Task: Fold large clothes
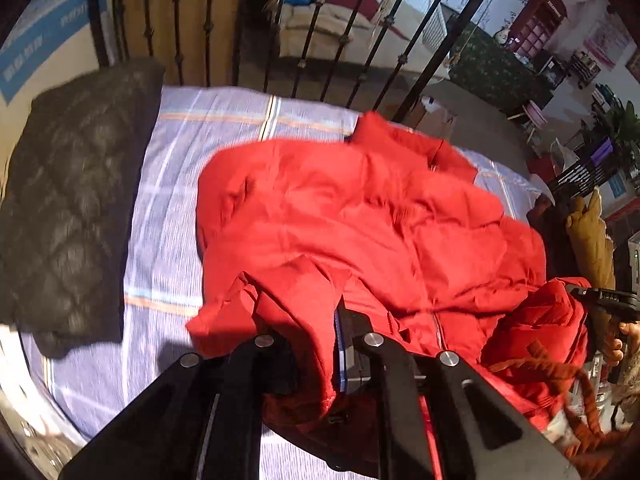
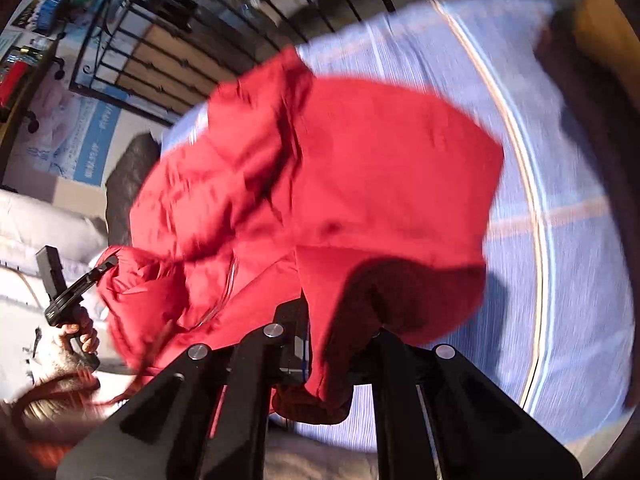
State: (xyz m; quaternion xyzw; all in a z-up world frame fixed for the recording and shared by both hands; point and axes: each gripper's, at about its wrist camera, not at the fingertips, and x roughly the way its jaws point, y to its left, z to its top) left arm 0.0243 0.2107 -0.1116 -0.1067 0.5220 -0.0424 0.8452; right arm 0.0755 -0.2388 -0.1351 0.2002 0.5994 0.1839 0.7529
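Note:
A large red padded jacket (image 1: 360,216) lies bunched on a bed with a blue striped sheet (image 1: 192,152). My left gripper (image 1: 320,344) is shut on a red edge of the jacket that drapes over its fingers. My right gripper (image 2: 320,340) is shut on another red edge of the jacket (image 2: 320,184), which hangs between its fingers. In the left wrist view the right gripper (image 1: 592,296) shows at the right edge against the jacket. In the right wrist view the left gripper (image 2: 108,264) shows at the left, touching the jacket.
A dark quilted garment (image 1: 72,200) lies on the bed's left side. A black iron bed frame (image 1: 320,40) stands behind the bed. A tan garment (image 1: 592,240) hangs at the right. A white cushion (image 2: 36,228) sits at the left of the right wrist view.

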